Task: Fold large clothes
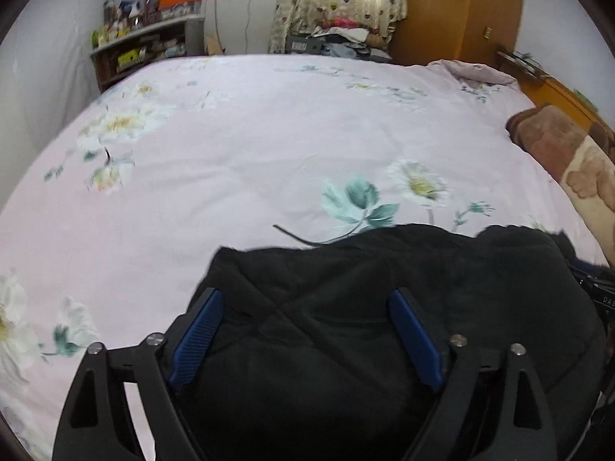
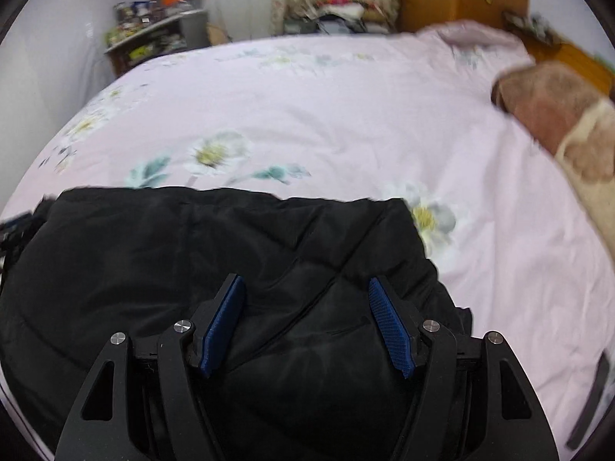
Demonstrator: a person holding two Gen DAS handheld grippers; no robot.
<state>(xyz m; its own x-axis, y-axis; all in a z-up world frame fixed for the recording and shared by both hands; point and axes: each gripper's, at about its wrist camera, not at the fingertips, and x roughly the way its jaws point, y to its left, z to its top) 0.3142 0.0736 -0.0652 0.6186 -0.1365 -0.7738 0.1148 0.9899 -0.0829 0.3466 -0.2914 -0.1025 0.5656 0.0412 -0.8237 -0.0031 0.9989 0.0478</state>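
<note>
Both grippers, left gripper (image 1: pixel 305 299) and right gripper (image 2: pixel 305 288), gape above black jacket (image 1: pixel 384 307).

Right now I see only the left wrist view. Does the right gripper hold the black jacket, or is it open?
Observer: It is open. The right gripper is over the black jacket, its jaws apart, with no fabric pinched between them.
Operator: Where does the jacket end on that side?
Observer: Its right edge lies on the pink sheet, just beside a white flower print.
Operator: Is anything else near that edge?
Observer: A dark narrow thing shows at the lower right of that view. It is too blurred to name.
</note>
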